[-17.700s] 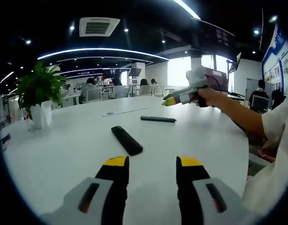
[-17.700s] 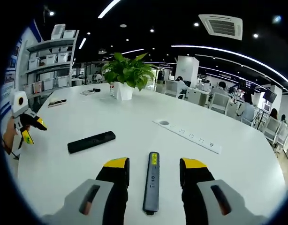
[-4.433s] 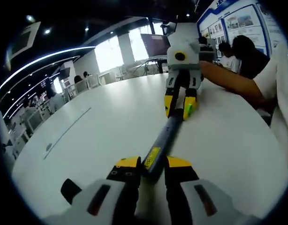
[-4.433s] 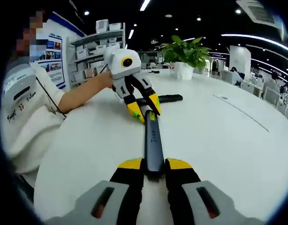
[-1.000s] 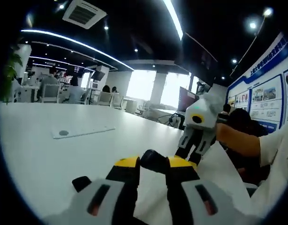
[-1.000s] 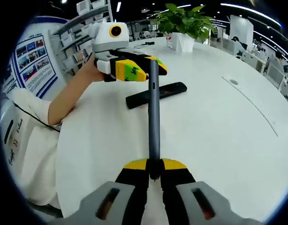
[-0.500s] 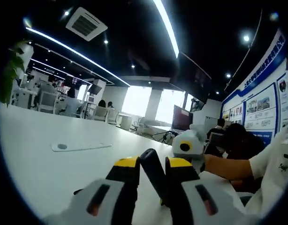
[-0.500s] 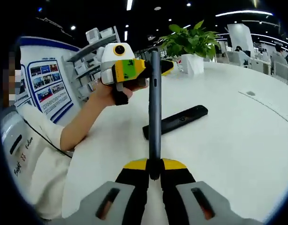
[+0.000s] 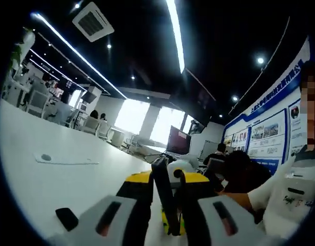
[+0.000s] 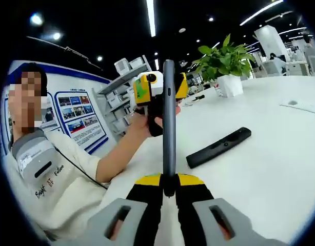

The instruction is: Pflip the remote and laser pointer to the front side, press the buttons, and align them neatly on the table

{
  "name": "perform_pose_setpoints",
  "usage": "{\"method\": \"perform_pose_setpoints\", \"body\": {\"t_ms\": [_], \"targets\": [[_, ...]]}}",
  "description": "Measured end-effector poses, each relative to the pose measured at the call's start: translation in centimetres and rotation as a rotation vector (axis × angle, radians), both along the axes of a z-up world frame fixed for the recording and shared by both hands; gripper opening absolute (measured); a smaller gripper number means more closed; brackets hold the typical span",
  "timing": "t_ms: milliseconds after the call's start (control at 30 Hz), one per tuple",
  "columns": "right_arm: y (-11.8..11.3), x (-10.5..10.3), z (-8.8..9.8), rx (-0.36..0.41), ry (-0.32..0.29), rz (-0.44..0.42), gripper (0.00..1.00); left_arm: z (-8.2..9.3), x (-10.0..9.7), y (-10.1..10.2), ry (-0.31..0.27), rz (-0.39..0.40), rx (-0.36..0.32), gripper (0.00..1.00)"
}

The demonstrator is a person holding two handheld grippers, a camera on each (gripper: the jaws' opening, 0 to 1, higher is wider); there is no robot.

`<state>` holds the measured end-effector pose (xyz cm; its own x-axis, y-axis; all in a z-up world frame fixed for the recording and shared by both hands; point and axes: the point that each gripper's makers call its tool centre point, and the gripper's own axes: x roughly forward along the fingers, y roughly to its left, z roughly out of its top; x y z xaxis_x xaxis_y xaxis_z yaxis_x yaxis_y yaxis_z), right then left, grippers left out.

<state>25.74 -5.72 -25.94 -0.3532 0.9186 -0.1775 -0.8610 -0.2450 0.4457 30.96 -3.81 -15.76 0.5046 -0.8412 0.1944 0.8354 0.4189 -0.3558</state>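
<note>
Clearly the laser pointer (image 10: 169, 123) is the thing at risk: it is lifted clear of the counter (image 10: 280, 169), pinched at both ends, one end between the fingers of the right gripper (image 10: 169, 185) and the other between those of the left gripper (image 10: 158, 82). If the two hands twist at unequal rates during the flip, the slim body could lever out of one pinch and drop, or strike the remote (image 10: 219, 147) lying on the counter beyond it. A hold this near the tips gives little margin, I judge. In the left gripper view, the left gripper (image 9: 166, 190) has its fingers drawn close on the dark pointer (image 9: 165, 197), with the right gripper's pale body (image 9: 182, 167) just behind. Both pairs of fingers are nearly together, each clamping the pointer.
</note>
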Motion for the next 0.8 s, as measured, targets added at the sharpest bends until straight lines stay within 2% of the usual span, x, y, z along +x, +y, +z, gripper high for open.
{"method": "perform_pose_setpoints", "body": {"t_ms": [133,233,433,800], "targets": [[-0.2,-0.4,0.2,0.028,0.029,0.026,0.12,0.4,-0.5,-0.5,0.005,-0.035,-0.038,0.18],[-0.1,-0.7,0.4,0.046,0.020,0.041,0.12,0.7,-0.7,-0.8,0.012,-0.054,-0.063,0.16],[0.0,-0.5,-0.8,0.026,0.007,0.027,0.12,-0.5,-0.6,-1.8,0.039,-0.039,-0.017,0.14],[-0.5,0.4,-0.3,0.054,0.004,0.007,0.13,0.0,-0.7,-1.6,0.037,-0.054,-0.064,0.13]]}}
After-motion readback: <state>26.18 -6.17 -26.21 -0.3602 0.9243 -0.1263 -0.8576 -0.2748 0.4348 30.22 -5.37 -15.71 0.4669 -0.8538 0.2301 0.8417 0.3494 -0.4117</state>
